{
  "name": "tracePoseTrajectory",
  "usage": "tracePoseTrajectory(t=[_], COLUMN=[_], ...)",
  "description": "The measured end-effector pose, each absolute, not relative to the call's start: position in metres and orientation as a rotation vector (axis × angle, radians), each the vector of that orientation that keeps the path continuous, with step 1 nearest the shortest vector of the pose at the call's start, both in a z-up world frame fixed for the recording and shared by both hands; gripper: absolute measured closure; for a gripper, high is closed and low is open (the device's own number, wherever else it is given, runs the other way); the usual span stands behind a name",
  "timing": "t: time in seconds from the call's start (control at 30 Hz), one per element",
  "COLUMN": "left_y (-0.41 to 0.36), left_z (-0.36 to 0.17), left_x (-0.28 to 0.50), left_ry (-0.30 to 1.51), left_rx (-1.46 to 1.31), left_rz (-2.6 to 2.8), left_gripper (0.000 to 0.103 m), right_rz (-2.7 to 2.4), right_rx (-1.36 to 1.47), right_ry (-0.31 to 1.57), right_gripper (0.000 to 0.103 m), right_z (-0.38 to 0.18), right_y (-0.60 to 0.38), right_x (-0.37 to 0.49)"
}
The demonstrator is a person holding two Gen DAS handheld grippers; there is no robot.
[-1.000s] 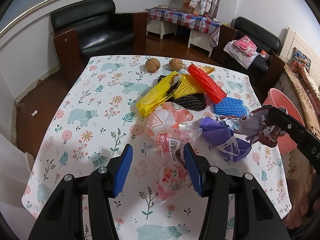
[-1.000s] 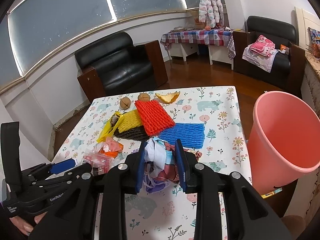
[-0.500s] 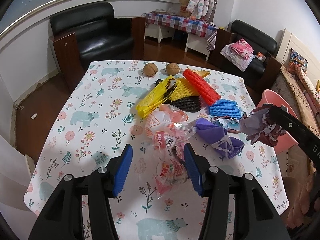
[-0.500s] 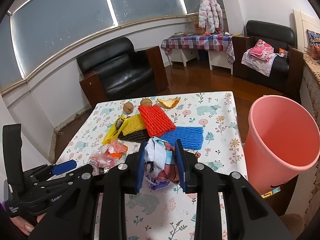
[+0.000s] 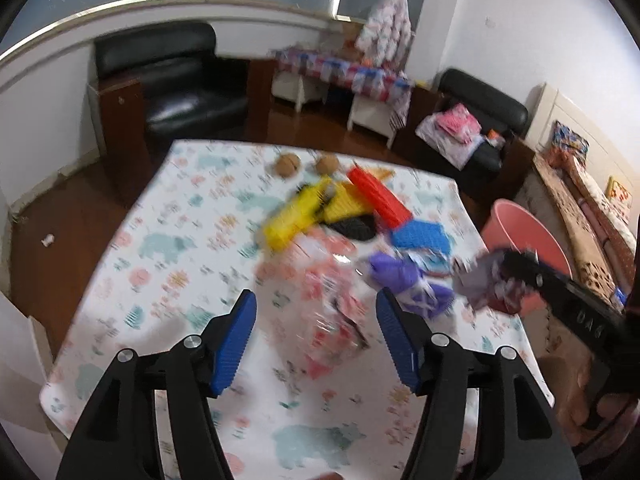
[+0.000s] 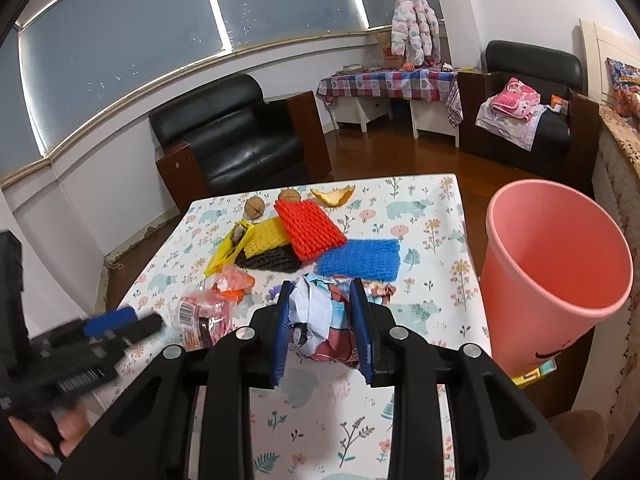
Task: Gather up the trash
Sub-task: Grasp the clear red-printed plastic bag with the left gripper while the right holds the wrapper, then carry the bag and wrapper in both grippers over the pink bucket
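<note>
Over the floral-print tablecloth (image 6: 424,240), the right gripper (image 6: 322,328) is clamped on a crumpled paper wad (image 6: 316,320), presumably headed for the pink plastic bin (image 6: 552,264). The left gripper (image 5: 316,340) is opening above a clear plastic wrapper (image 5: 332,320), pads not touching it.

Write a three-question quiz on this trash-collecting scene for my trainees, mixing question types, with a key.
1. True or false: the right gripper is shut on the crumpled paper wad.
2. Which foam net lies nearest the pink bin? A red B yellow C blue
3. What lies between the pads of the left gripper?

Key
1. True.
2. C, the blue foam net.
3. The clear plastic wrapper, lying on the table; the jaws are opening and do not press on it.
</note>
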State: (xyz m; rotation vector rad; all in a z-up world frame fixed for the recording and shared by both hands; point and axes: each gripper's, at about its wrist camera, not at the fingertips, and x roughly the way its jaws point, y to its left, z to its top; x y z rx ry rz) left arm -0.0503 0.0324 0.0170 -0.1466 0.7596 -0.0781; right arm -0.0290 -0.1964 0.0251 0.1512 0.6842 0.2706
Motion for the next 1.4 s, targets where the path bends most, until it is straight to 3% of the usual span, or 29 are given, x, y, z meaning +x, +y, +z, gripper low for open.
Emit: tracePoseTrajectory(t=[0.5,0.6,0.67,0.8,1.4], left_y=[0.018,0.02,0.02,0.018,0.006], left_z=[-0.013,-0.023,-0.026,-0.022,0.012], left_x=[-0.02,-0.013,-0.011,-0.014,-0.031], left_ry=[0.909,0.949,0.959,0.94,0.875], left_rx=[-0.09,-0.1,-0.109,-0.102,-0.063], left_rz=[-0.113,-0.105,-0.116,-0.13,-0.164], left_gripper=[0.045,0.06,0.079,0.094,0.098], right_rz=[0.283,0.282,0.276,0.247,0.14], right_rx=[0.185,0.187,0.184,0.177,0.131], right_ry=[0.685,0.694,0.704,0.713,0.687], right_gripper=[0.074,0.074,0.074,0.074,0.074], right_z=[0.02,0.018,0.016,0.015,0.023], right_y=[-0.208,-0.208,-0.207,-0.207,-0.218], right_x=[-0.031,-0.03,-0.028,-0.026,-0.032])
